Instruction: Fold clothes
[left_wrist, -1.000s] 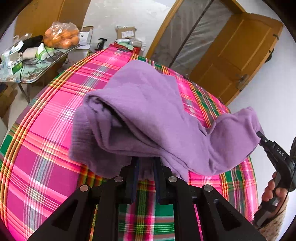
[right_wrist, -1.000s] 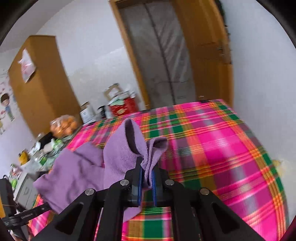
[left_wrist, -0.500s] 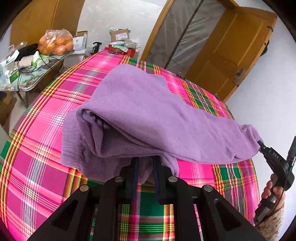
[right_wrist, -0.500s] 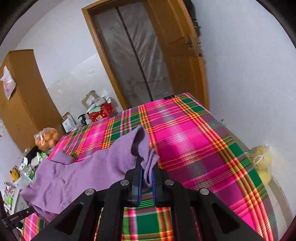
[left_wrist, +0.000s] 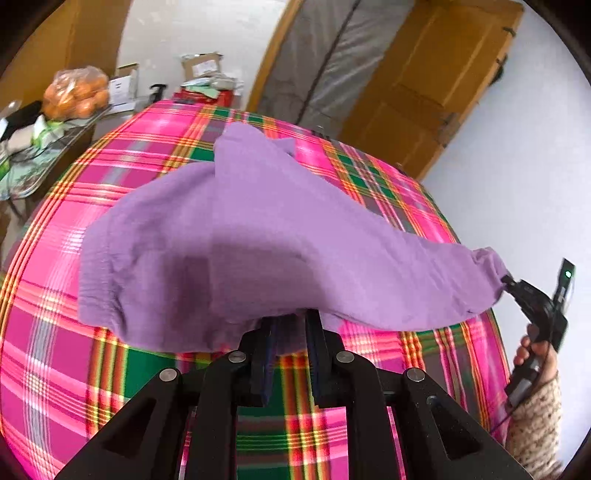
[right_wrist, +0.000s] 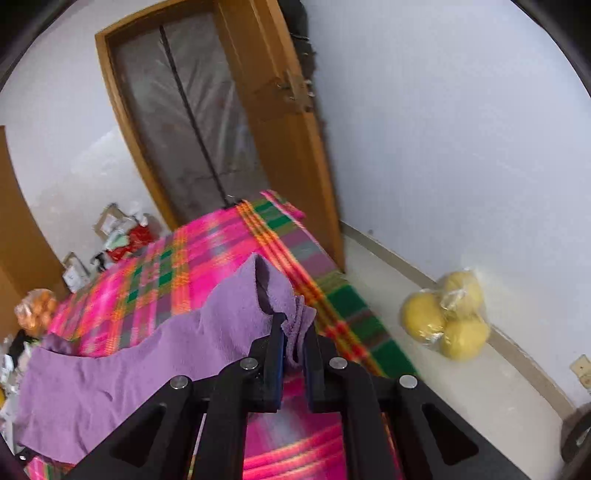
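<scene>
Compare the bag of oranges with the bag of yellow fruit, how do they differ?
The bag of oranges sits up on a cluttered side table; the bag of yellow fruit lies on the floor by the wall. The oranges look many and small, the yellow fruit few and large. Both bags are clear plastic.

Bright, even daylight; heavy fisheye bending, dark corner vignettes, slight motion blur.

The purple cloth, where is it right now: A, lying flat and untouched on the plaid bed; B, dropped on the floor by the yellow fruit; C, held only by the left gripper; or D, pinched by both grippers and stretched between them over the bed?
D: the purple cloth is pinched in the left gripper and the right gripper, spanning between them above the plaid bed.
</scene>
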